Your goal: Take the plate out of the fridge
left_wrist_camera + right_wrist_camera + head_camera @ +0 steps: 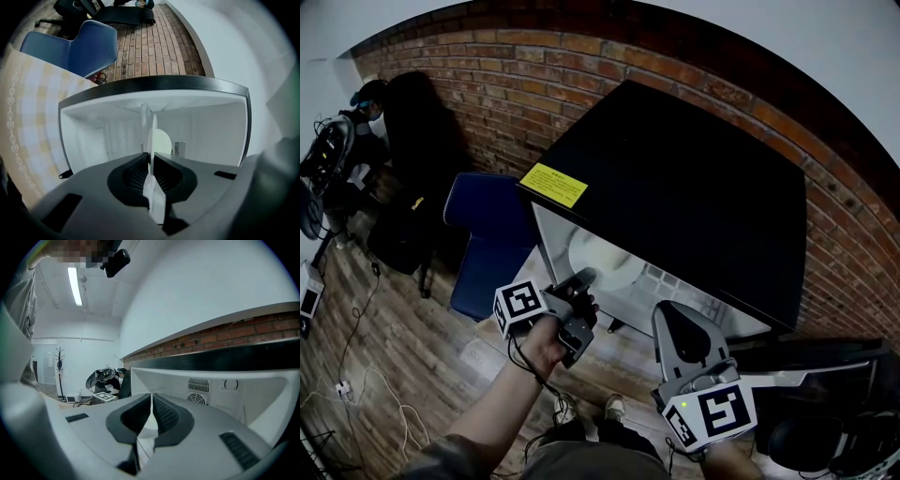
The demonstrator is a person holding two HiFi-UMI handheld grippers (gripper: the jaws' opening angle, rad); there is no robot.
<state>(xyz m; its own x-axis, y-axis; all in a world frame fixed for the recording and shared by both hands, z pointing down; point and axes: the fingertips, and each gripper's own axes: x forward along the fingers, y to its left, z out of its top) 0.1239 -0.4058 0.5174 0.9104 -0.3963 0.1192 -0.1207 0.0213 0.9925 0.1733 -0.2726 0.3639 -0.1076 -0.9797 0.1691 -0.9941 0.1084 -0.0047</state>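
A small black fridge (694, 187) stands open with a white inside. A white plate (605, 258) stands in it near the opening. My left gripper (586, 278) reaches into the opening at the plate's near rim. In the left gripper view the plate (153, 136) runs edge-on between the jaws of the left gripper (150, 159), and the pads close on its rim. My right gripper (670, 314) hangs lower, in front of the fridge, apart from the plate. In its own view the right gripper (151, 397) has its jaws together with nothing between them, facing the fridge's inside (211, 380).
A blue chair (483, 234) stands left of the fridge against the brick wall (487, 75). The dark fridge door (825, 370) hangs open at the right. A person (366, 103) sits with equipment at the far left. Cables (356, 394) lie on the wooden floor.
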